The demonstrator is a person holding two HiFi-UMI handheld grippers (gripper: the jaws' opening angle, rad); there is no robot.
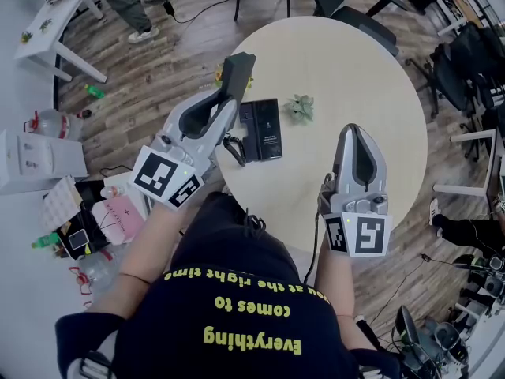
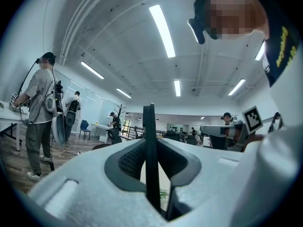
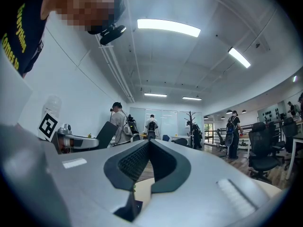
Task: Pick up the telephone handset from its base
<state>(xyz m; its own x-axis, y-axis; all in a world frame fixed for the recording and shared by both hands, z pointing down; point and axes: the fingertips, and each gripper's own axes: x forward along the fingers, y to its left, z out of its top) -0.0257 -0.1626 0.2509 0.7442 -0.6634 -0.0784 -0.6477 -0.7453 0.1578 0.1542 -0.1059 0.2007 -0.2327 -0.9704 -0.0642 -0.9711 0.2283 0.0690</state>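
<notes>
The black telephone handset [image 1: 237, 73] is clamped edge-on between the jaws of my left gripper [image 1: 228, 101], above the table's left edge. In the left gripper view the handset [image 2: 150, 145] shows as a thin dark blade standing up between the pads of the left gripper [image 2: 152, 174]. Just right of that gripper, the black base [image 1: 262, 129] lies flat on the table, and its coiled cord [image 1: 233, 147] trails at its left side. My right gripper [image 1: 357, 135] hovers over the table's near right part, jaws shut with nothing in them, as the right gripper view [image 3: 149, 143] confirms.
A small green plant [image 1: 301, 107] sits on the round beige table [image 1: 355, 61] right of the base. Office chairs [image 1: 347, 10] stand at the far side. Clutter and boxes [image 1: 47, 160] lie on the floor at left. Other people stand around the room.
</notes>
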